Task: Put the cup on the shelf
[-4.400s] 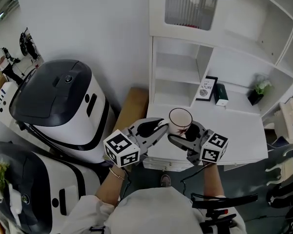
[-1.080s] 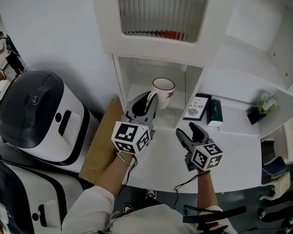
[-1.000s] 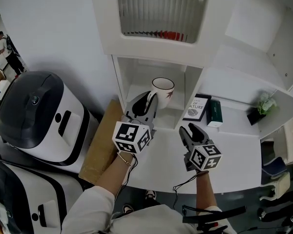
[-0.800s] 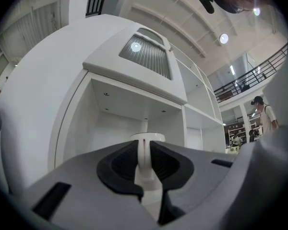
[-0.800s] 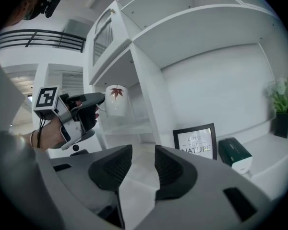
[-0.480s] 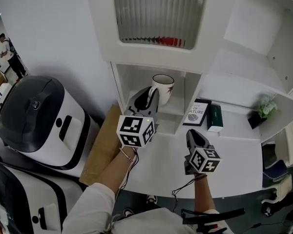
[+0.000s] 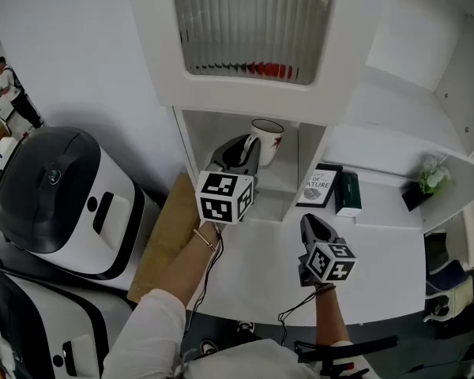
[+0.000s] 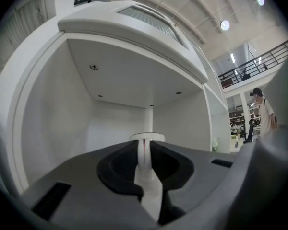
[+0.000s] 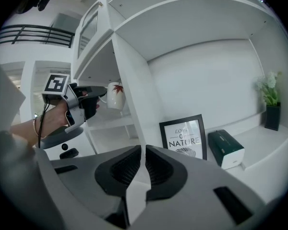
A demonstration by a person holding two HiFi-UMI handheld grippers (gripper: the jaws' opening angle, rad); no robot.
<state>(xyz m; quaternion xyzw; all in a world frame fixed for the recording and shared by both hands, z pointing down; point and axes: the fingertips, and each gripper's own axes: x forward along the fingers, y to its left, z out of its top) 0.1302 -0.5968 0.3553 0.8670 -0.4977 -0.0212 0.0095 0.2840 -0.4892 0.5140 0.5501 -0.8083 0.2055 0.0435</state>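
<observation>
A white cup (image 7: 267, 139) with a red leaf print sits inside the upper left cubby of the white shelf unit (image 7: 288, 181). My left gripper (image 7: 242, 153) is shut on its handle (image 8: 144, 163), with the rim (image 8: 147, 137) showing just beyond the jaws. I cannot tell whether the cup's base touches the shelf board. My right gripper (image 7: 310, 222) hovers lower over the white desk (image 7: 253, 268), its jaws closing with nothing between them and only a thin slit left (image 9: 144, 153). In the right gripper view the cup (image 9: 115, 96) and the left gripper (image 9: 89, 105) show at the left.
A framed print (image 7: 318, 188), a dark green box (image 7: 347, 193) and a small plant (image 7: 429, 177) stand in the lower right bay. A ribbed glass cabinet door (image 7: 253, 22) hangs above. White and black machines (image 7: 59, 181) and a brown board (image 7: 167, 239) stand at left.
The left gripper has carried the cup up and deeper into the cubby. The right gripper's jaws have closed, and it has drifted slightly right and toward me.
</observation>
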